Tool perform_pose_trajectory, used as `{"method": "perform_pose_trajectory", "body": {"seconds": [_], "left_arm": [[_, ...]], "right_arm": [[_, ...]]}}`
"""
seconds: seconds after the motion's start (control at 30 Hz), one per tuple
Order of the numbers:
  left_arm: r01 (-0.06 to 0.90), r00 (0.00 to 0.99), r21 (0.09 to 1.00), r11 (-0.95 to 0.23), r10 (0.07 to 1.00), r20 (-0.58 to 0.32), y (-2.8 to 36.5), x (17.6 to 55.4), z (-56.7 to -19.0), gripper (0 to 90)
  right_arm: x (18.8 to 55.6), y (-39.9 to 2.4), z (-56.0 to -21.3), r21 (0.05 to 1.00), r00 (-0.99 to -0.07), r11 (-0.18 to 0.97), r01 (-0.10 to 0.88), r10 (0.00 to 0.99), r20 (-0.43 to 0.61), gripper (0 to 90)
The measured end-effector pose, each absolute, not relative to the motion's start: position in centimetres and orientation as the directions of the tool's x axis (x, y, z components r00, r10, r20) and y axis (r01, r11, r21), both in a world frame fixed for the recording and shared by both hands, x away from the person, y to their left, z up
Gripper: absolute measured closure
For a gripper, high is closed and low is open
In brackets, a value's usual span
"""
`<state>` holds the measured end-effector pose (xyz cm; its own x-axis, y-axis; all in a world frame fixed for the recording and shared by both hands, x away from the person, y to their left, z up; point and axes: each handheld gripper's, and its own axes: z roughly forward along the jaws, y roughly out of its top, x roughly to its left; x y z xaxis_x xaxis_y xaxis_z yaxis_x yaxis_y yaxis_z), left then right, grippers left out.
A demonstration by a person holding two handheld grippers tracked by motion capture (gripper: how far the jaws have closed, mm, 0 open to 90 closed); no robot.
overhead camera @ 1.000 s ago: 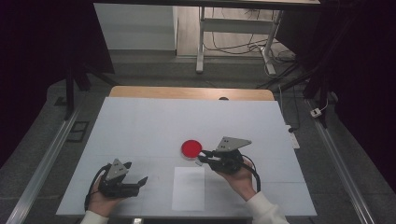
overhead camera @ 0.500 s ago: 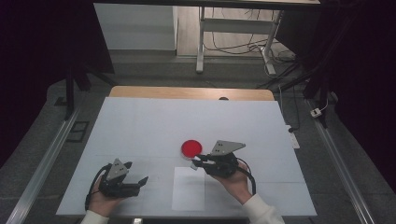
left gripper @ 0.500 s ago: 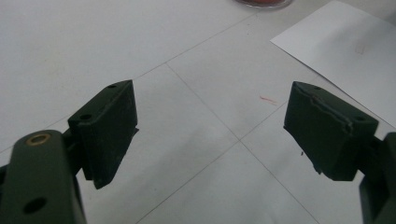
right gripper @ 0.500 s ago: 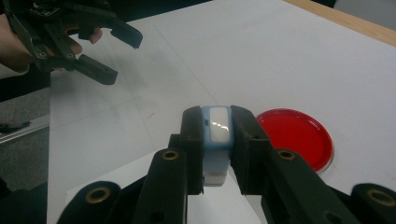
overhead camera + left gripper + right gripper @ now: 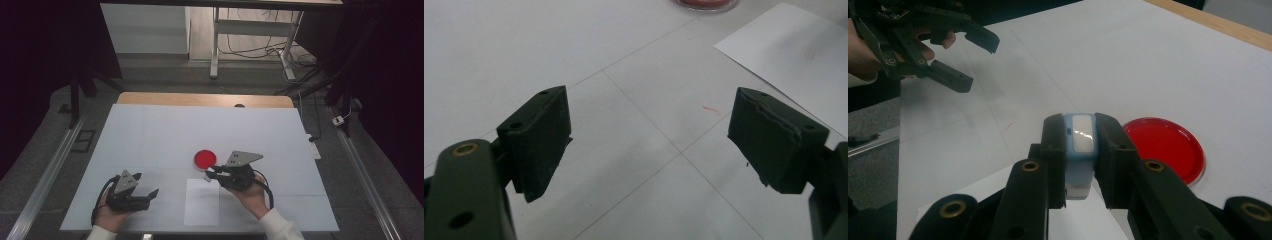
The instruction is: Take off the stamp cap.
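Presently the right gripper (image 5: 1080, 150) is clamped on a small blue-and-white stamp (image 5: 1081, 145), held just beside the red ink pad (image 5: 1164, 145). It looks light, rigid and smooth-sided; gripping its flat flanks seems soundest. The left gripper (image 5: 649, 145) rests apart, jaws spread.

Red round dish (image 5: 205, 159) on a white tabletop (image 5: 150, 135). Light blue and white block (image 5: 1080, 145) between black claw jaws. White paper sheet (image 5: 201, 202).
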<state>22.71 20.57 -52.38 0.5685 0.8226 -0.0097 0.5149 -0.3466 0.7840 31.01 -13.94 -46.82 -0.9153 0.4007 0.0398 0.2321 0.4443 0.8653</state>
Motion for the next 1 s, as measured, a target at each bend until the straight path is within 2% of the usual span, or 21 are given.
{"method": "perform_pose_trajectory", "body": {"seconds": [1.0], "left_arm": [[0.49, 0.558, 0.81, -0.322, 0.83, -0.008, 18.3, 23.6, -51.5, 17.3]], "right_arm": [[31.4, -14.7, -46.9, 0.895, -0.877, 0.364, 0.258, 0.478, 0.059, 74.7]]}}
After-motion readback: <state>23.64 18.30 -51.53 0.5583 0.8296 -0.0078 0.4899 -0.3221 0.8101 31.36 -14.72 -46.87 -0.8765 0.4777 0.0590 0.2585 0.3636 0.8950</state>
